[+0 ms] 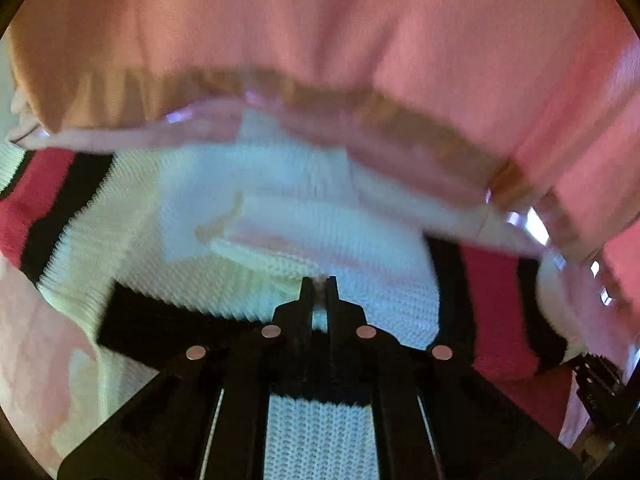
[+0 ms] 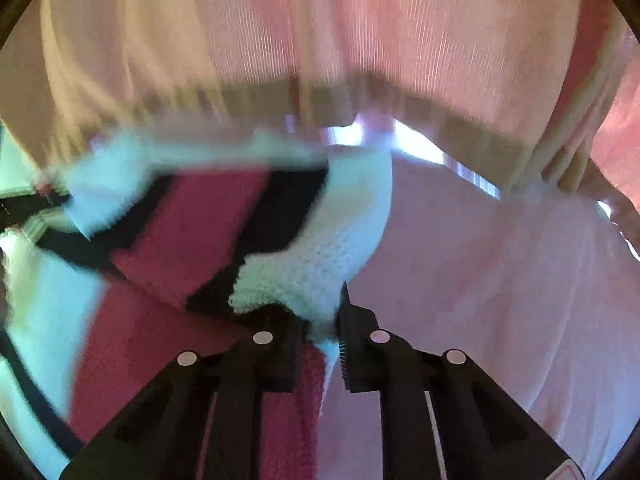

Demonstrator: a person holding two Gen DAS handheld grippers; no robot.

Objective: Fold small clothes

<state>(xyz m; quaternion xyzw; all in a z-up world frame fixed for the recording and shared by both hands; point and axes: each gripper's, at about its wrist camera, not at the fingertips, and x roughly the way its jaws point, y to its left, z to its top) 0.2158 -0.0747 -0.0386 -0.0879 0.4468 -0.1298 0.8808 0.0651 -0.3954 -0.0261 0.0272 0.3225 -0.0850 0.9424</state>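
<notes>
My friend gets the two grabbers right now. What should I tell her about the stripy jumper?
Left gripper: shut on the white knit sweater with red and black stripes, pinching a white edge.
Right gripper: shut on a white knit corner of the same sweater, next to its red and black bands.
The sweater lies over a pale pink cloth surface; a pink fabric with a tan ribbed hem hangs close behind.
Done: both edges gripped; the picture is blurry, so how far the fold has gone is unclear.
Left: bring the gripped edges over, lay them flat, let go.
</notes>
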